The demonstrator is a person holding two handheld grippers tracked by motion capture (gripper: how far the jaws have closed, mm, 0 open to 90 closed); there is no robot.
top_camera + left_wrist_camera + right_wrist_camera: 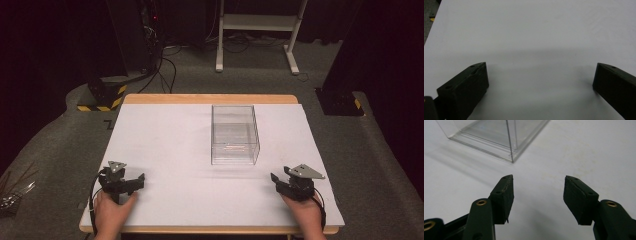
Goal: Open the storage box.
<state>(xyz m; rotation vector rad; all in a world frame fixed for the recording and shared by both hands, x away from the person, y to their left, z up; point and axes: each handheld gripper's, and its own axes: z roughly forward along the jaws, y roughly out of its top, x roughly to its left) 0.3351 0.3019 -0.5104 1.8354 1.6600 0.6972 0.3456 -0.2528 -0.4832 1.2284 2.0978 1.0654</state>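
Note:
A clear plastic box (234, 134) stands upright on the white table top (175, 150), a little right of centre. Its near corner (511, 157) shows ahead and to the left in the right gripper view. My left gripper (137, 181) rests near the front left of the table, held by a hand, jaws wide apart (540, 75) over bare white surface. My right gripper (276, 180) sits near the front right, below and to the right of the box, its jaws open (539, 182) with nothing between them.
The table top has a wooden rim (210, 99). Beyond it lie grey carpet, a white metal frame (257, 30) and cables (165, 65). A yellow-black striped base (102, 95) stands at the far left. Metal utensils (12, 195) lie on the floor at left.

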